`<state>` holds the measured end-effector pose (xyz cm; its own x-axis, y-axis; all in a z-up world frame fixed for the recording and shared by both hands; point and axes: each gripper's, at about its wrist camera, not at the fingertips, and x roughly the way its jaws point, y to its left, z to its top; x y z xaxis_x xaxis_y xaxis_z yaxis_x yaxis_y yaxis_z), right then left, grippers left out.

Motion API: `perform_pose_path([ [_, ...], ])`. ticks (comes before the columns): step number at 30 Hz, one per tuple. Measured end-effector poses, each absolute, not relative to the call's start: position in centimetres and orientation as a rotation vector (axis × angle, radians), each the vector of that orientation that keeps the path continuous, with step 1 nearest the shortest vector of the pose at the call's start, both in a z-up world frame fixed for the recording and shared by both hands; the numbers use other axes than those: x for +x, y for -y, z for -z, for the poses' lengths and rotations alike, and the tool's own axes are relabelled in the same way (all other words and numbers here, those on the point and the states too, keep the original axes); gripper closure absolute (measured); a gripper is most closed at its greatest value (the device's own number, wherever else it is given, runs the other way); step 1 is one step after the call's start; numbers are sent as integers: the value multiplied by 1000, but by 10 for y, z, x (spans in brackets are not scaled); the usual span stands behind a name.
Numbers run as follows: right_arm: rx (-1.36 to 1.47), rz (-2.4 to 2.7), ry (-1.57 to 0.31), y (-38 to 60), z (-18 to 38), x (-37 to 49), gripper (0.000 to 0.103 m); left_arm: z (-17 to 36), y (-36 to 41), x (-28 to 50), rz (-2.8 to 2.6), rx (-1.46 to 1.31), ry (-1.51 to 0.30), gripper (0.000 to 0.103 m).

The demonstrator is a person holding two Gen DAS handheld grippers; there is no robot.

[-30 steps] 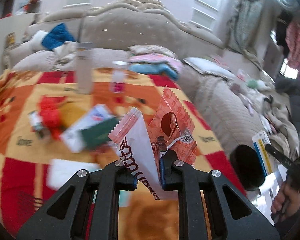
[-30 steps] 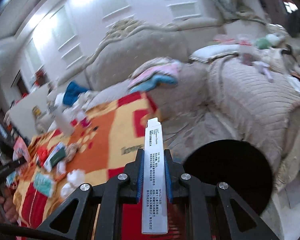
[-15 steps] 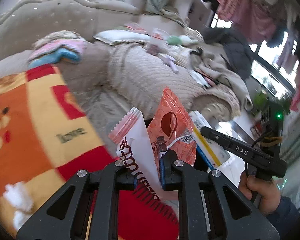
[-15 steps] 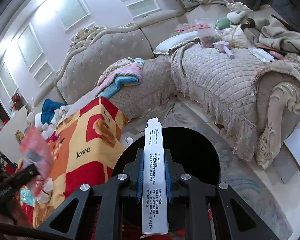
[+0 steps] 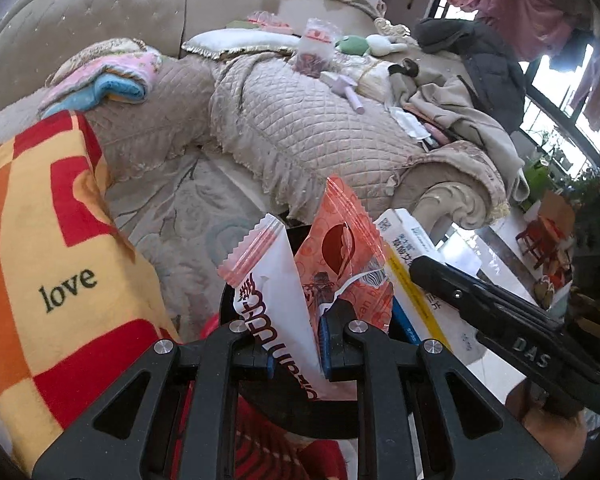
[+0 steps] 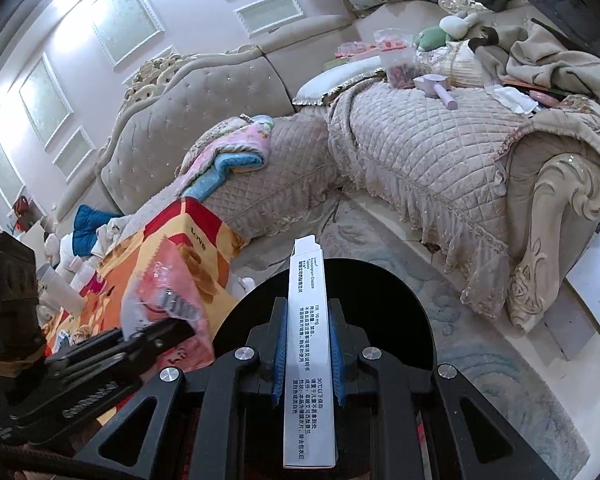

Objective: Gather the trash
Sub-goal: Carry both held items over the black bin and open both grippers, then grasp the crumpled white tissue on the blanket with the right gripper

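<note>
Wrappers (image 5: 300,292) clamped L; box (image 6: 310,360) clamped R; over bin rim (image 6: 416,300).

A beige quilted sofa (image 6: 420,152) fills the far side, a folded pink-and-blue blanket (image 6: 236,152) on its left seat. A red, orange and yellow checked blanket (image 5: 40,264) reading "love" lies near left, beside a pale patterned rug (image 5: 180,216).

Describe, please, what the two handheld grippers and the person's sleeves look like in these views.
Both the left gripper and the right gripper are matte black, with triangular cut-outs in the finger arms, silver round bolt heads and blue ribbed pads. Raised lettering, partly reading DAS, runs along the right gripper's side. No cable or sleeve shows clearly.
</note>
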<state>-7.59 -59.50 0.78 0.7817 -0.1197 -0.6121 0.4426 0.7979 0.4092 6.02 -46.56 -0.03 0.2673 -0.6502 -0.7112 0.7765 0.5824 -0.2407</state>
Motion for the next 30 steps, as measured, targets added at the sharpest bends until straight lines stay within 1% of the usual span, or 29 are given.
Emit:
perform_pose_path([
  [2, 584, 329, -603, 596, -7, -76, 85, 4, 469, 64, 952, 166, -884, 89],
  [4, 597, 331, -600, 597, -7, -75, 85, 8, 473, 66, 939, 165, -898, 85],
  [5, 604, 337, -596, 599, -7, -76, 85, 10, 474, 67, 936, 163, -913, 78],
  [6, 618, 340, -592, 600, -7, -77, 81, 11, 474, 67, 936, 159, -926, 66],
  [7, 631, 349, -591, 601, -6, -78, 74, 11, 473, 67, 938, 155, -930, 60],
  [8, 640, 355, -588, 603, -6, -79, 72, 10, 473, 65, 937, 152, -924, 52],
  [9, 646, 364, -579, 604, -7, -81, 71, 8, 471, 64, 938, 149, -915, 51],
  [13, 657, 385, -567, 607, -8, -85, 71, 2, 463, 64, 944, 132, -910, 51],
  [18, 652, 389, -544, 603, -14, -84, 71, -12, 434, 67, 917, 83, -891, 51],
  [22, 616, 341, -527, 581, -24, -73, 71, -25, 389, 67, 865, 33, -871, 51],
  [30, 471, 173, -564, 502, -34, -32, 70, -45, 261, 65, 695, -19, -799, 51],
])
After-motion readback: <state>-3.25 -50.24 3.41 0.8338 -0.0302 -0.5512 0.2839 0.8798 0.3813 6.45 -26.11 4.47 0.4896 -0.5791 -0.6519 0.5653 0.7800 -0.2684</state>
